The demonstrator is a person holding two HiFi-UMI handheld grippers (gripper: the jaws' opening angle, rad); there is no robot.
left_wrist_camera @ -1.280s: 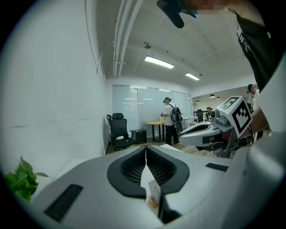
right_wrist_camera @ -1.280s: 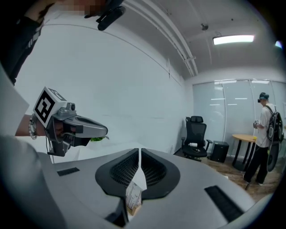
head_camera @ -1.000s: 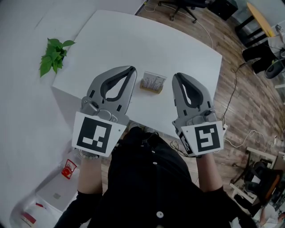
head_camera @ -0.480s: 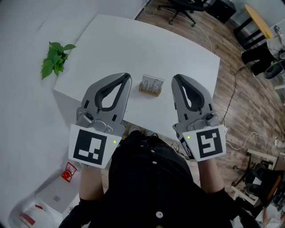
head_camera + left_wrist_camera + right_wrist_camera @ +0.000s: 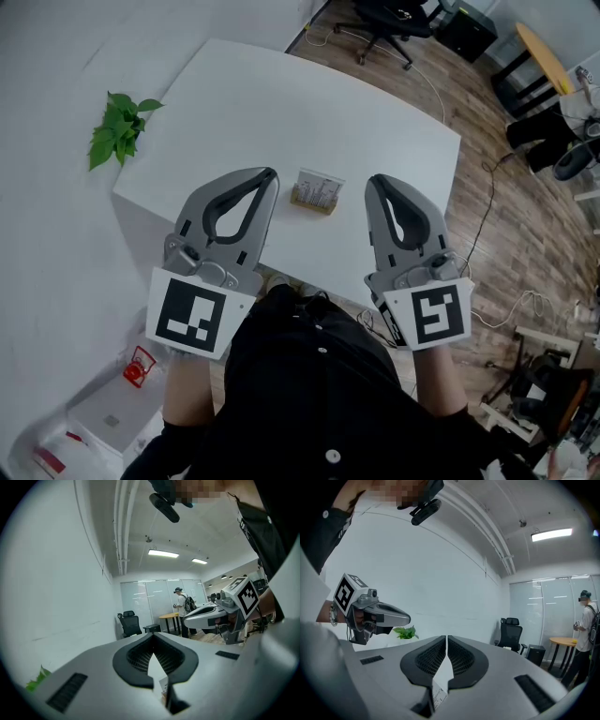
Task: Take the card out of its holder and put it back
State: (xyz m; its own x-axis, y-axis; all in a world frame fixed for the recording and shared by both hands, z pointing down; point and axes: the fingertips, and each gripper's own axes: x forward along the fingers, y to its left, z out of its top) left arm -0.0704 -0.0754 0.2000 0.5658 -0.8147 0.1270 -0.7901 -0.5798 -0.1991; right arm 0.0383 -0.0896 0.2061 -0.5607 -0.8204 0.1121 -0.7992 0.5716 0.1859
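Observation:
A small wooden card holder (image 5: 314, 200) with a printed card (image 5: 317, 186) standing upright in it sits near the front edge of the white table (image 5: 281, 103). My left gripper (image 5: 271, 172) hovers just left of the holder, shut and empty. At about the same distance on the other side, my right gripper (image 5: 372, 180) is shut with nothing in it. In the left gripper view the jaws (image 5: 152, 637) meet and a sliver of the card (image 5: 164, 686) shows below them. The right gripper view shows closed jaws (image 5: 446, 638) over a bit of card (image 5: 438, 696).
A green potted plant (image 5: 117, 127) stands on the pale floor left of the table. A black office chair (image 5: 384, 14) and cables lie on the wood floor behind and to the right. A person (image 5: 180, 603) stands far off by a round table.
The head view has shifted slightly. Both grippers stay shut on either side of the holder, and the card has not moved.

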